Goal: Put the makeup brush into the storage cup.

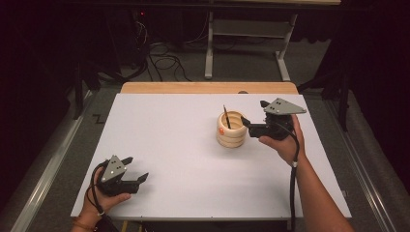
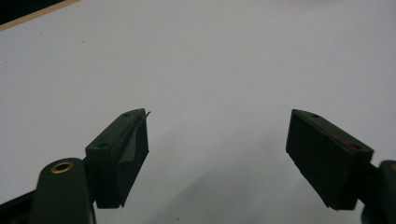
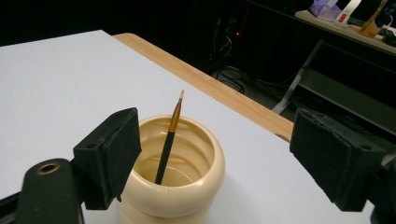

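Here, paintbrush (image 3: 169, 140) upright in ribbed cream cup (image 1: 231, 129), right of desk (image 1: 159, 145) centre. Right gripper (image 1: 256, 116) wide open just beside cup; left gripper (image 1: 135, 169) wide open, empty, well apart. Likely reaching step; next, closing on brush handle.

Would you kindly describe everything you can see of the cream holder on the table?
The holder is a cream, glossy cup, ribbed like stacked rings, seemingly ceramic or plastic, with an orange mark on its left side in the high view. It stands upright and open-topped on the white table, right of centre. One brush leans inside against the rim, tip up. The right claw hovers open by it, without visibly touching it.
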`<state>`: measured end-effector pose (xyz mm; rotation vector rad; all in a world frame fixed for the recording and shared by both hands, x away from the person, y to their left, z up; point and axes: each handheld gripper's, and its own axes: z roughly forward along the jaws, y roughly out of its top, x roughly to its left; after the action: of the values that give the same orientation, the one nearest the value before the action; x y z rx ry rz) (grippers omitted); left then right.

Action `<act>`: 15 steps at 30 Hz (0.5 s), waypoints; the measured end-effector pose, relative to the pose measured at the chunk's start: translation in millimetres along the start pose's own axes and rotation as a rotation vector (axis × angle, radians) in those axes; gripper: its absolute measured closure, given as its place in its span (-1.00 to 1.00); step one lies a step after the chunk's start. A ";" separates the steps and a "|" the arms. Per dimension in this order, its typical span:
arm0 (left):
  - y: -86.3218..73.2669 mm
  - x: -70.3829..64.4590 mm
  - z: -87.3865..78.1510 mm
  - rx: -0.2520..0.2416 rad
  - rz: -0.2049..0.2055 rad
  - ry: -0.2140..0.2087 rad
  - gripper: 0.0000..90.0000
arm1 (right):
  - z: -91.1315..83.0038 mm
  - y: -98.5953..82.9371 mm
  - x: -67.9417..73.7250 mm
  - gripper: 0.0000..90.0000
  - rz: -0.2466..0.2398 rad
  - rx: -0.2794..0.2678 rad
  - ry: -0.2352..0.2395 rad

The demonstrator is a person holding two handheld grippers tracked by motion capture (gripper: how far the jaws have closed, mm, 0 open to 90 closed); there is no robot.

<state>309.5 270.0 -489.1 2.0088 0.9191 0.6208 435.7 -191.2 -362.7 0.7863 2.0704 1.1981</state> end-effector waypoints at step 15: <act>0.1 -0.6 -0.1 -0.002 0.005 -0.002 -0.51 | -11.8 -9.7 -4.7 -0.61 -0.009 0.003 -0.019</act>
<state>309.1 269.5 -489.0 2.0102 0.9128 0.6219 428.1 -205.0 -365.6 0.7865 2.0588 1.1781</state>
